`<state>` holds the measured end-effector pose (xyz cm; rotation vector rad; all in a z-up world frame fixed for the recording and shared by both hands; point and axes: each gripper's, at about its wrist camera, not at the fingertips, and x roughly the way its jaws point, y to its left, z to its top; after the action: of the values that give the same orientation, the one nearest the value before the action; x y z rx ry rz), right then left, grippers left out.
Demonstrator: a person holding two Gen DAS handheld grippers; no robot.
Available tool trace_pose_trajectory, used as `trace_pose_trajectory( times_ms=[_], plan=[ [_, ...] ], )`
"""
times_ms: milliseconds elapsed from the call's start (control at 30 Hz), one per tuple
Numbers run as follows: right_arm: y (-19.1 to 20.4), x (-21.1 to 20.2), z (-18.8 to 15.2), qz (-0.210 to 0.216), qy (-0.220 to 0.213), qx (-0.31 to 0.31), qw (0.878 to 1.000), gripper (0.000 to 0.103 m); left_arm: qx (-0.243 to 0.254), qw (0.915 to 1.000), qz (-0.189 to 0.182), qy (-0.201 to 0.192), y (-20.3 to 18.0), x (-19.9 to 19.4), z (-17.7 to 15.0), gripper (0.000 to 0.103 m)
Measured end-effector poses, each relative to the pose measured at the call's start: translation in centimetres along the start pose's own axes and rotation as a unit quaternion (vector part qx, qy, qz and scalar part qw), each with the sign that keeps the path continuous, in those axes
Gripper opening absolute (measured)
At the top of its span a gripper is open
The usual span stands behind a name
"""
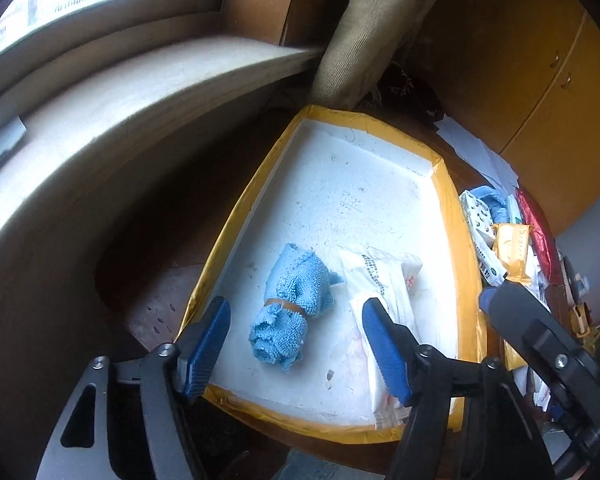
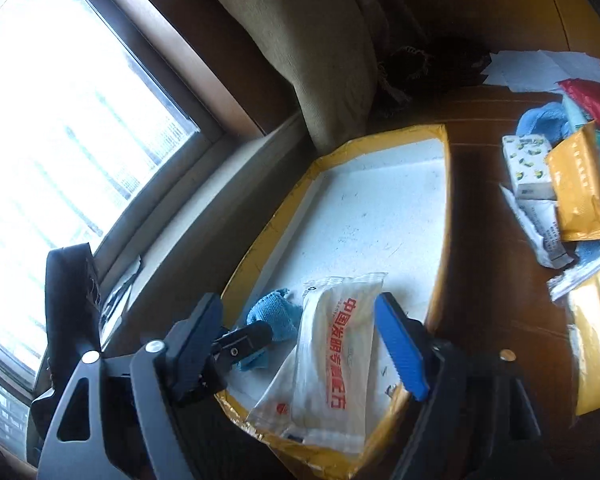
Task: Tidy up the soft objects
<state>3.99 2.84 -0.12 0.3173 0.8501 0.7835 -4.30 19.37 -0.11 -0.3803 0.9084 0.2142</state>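
A dark wooden table (image 2: 492, 240) stands beside a window (image 2: 60, 140) with a pale sill (image 1: 100, 112), a beige cushion (image 2: 308, 40) leaning at the far end and yellow cupboard doors (image 1: 540, 80) beyond. On the table lies one shallow white tray (image 1: 340, 184) edged in yellow tape. Two soft things rest in it: one rolled blue cloth (image 1: 288, 308) bound with a rubber band, lying between the wide-spread jaws of the left gripper (image 1: 296, 344) and touched by neither pad, and one white packet (image 2: 332, 360) with red lettering, lying between the equally wide jaws of the right gripper (image 2: 300, 344), also untouched. To the right of the tray sits a heap of packets (image 2: 572, 184), among them a second blue cloth (image 2: 540, 120). The left view shows the cloth's rubber band and the cupboard doors; the right view alone shows the packet's red print and the bright window pane in full.
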Motion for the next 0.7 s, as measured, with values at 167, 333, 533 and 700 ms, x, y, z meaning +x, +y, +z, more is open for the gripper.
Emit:
trace_pose_trajectory(
  times_ms=[167,333,533,700],
  plan=[
    [-0.6,-5.3,-0.7,0.035,-0.029,-0.018,0.999,0.086,0.033,0.9984,0.014,-0.044,-2.7,-2.2,-0.2,0.075],
    [-3.6,-9.8,-1.9,0.055,-0.046,0.003,0.997,0.086,0.045,0.9966,-0.051,-0.047,-6.8,-3.2,-0.9,0.075],
    [-8.4,-14.1,-4.2,0.018,-0.049,0.025,0.998,0.086,0.12,0.986,-0.113,-0.027,-14.2,-2.8,-3.2,0.075],
    [-11.6,-16.7,-6.3,-0.012,-0.052,0.048,0.997,0.086,0.132,0.9806,-0.145,0.013,-18.1,-1.3,-4.2,0.075]
  ],
)
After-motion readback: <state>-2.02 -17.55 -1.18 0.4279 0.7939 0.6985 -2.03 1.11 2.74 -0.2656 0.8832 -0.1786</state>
